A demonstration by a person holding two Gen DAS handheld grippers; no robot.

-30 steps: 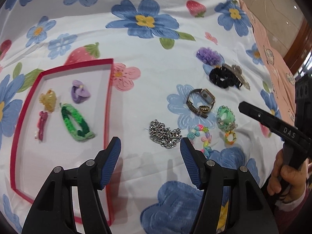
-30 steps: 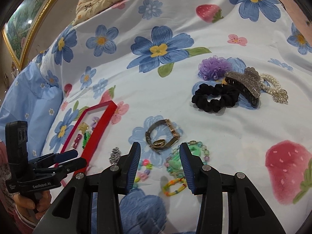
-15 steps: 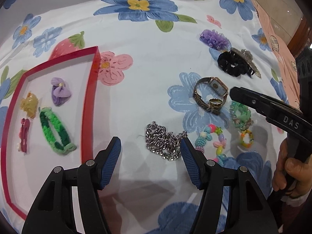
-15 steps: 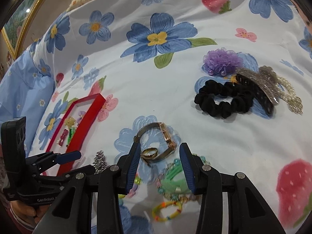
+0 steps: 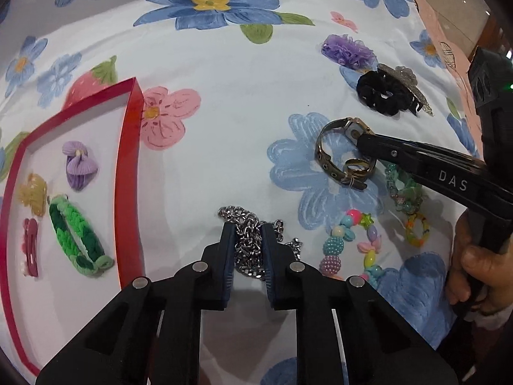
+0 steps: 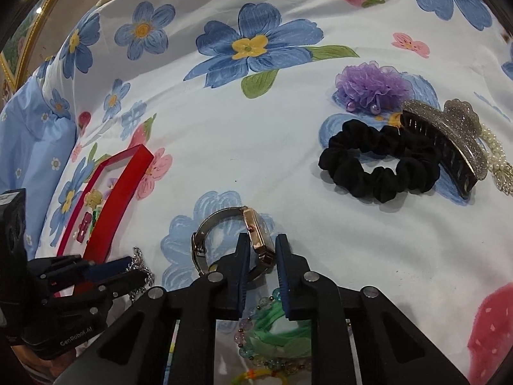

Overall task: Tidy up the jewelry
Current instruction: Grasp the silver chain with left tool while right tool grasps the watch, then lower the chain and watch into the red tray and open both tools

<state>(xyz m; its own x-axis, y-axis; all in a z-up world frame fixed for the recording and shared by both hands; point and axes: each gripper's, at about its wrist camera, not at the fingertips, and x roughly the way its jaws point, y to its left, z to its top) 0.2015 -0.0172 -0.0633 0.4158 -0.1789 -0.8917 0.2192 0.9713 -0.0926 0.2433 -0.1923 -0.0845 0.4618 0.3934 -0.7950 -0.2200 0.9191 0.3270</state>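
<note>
1. The left tongs (image 5: 247, 234) have just been closing and now clench a silver chain (image 5: 248, 247) between their blue pads, on the floral sheet (image 5: 231, 102) of the bed.
2. The right tongs (image 6: 260, 250) have likewise just been closing, and they grip the gold-cased wristwatch (image 6: 256, 234) by its case, the band arching off to the left.
3. A red tray (image 5: 130, 160) lies left of the chain. It holds a green braided bracelet (image 5: 77, 240), a purple bow clip (image 5: 78, 166), a yellow claw clip (image 5: 32, 194) and a pink hair clip (image 5: 30, 247).
4. Just right of the chain lies a multicoloured bead bracelet (image 5: 352, 247).
5. Farther back sit a black scrunchie (image 6: 381, 166), a glittery claw clip (image 6: 449, 138) touching it, and a purple ruffle tie (image 6: 372, 85).
</note>
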